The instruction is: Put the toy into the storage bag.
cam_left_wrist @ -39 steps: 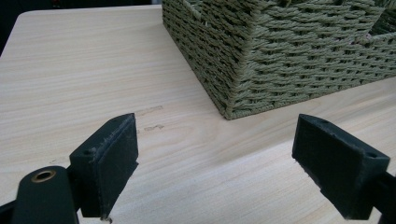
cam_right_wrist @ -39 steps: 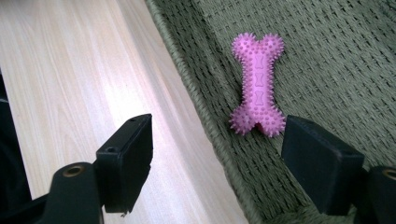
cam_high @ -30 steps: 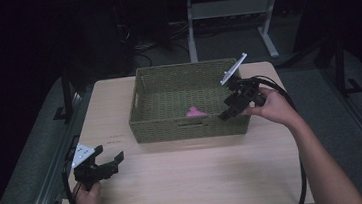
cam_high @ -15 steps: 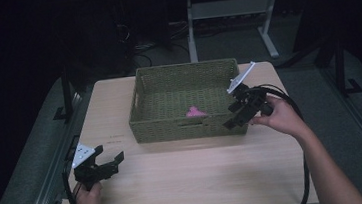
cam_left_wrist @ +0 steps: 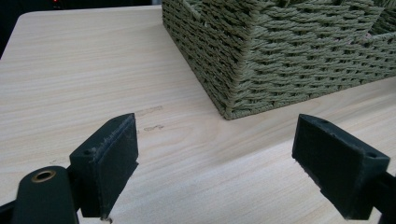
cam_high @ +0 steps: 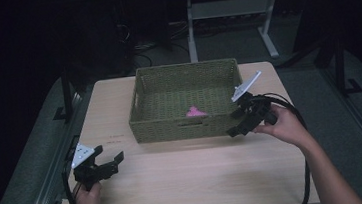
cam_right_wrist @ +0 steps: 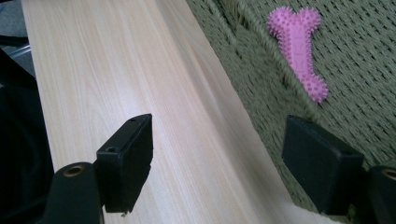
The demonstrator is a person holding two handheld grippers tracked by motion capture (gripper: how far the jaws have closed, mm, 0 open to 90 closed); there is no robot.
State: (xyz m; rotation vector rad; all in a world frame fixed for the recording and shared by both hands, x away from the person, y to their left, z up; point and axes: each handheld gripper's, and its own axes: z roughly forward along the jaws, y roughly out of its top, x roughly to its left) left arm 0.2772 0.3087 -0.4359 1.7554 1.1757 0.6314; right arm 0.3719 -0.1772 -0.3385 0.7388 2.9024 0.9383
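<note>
You pulled the right claw point(cam_high: 237, 128) back out over the wicker basket's point(cam_high: 188, 129) front right corner to the bench point(cam_high: 196, 181); its jaws were spread wide and empty. The pink spiky bone toy point(cam_right_wrist: 297, 48) lay inside the basket, so the drop looked done. Your left claw point(cam_high: 109, 161) stayed parked at the bench's near left, open, holding nothing.

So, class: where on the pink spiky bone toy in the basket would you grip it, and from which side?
Probably the narrow shaft of the pink bone toy, between its knobbed ends, coming from above: it lies flat on the floor of the basket, whose walls block side approaches. The right tongs are nearest.
</note>
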